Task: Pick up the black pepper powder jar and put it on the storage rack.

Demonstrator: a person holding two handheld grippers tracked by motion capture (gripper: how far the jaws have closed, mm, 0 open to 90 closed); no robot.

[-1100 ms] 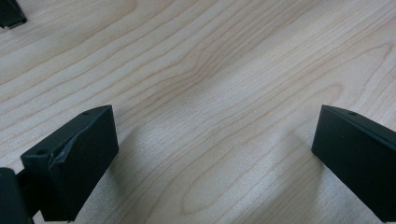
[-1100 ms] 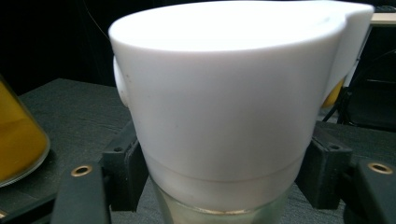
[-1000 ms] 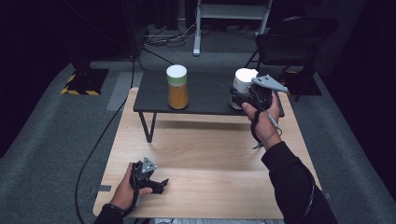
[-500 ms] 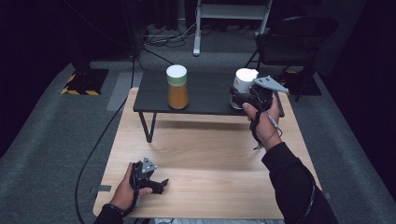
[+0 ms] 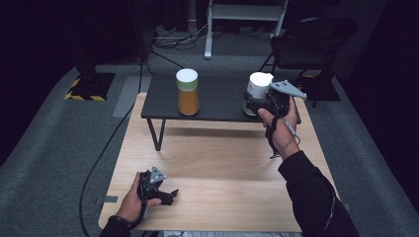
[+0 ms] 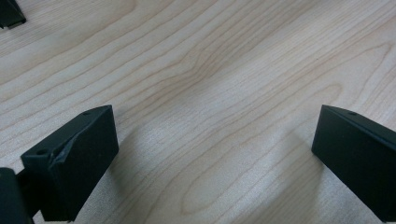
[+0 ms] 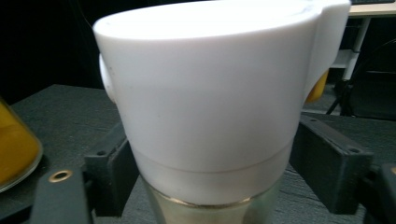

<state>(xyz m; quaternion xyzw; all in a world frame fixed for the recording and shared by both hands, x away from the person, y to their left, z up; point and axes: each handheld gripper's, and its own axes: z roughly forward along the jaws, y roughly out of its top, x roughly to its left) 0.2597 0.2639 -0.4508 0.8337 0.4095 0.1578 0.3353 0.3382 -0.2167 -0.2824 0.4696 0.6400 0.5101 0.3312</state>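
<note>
Light wood table [image 5: 217, 163] carries everything. At its far edge stands a low black shelf [image 5: 217, 98] on thin legs.

On the shelf, left side: jar [image 5: 188, 92] of orange-yellow contents with a white lid, upright. It also appears in the right gripper view at the left edge [image 7: 16, 149]. Well apart from it, on the right end of the shelf: white-lidded tumbler [image 5: 258, 89], upright on the black surface. In the right gripper view [image 7: 210, 107] the white lid is wide, a metal body shows below it, and something orange is tucked behind the lid's tab on the right.

My right gripper [image 5: 257, 102] is at the tumbler, level with the shelf top, jaws on either side of the tumbler just below the lid. Jaws have just been opening: the left one is against or almost against the tumbler, the right one stands clear of it with a visible gap. So: apart around the tumbler, not clamped.

My left gripper [image 5: 168, 195] rests low over the near left part of the table, well apart from the shelf. Its jaws are spread wide with nothing but bare wood grain between them.
</note>
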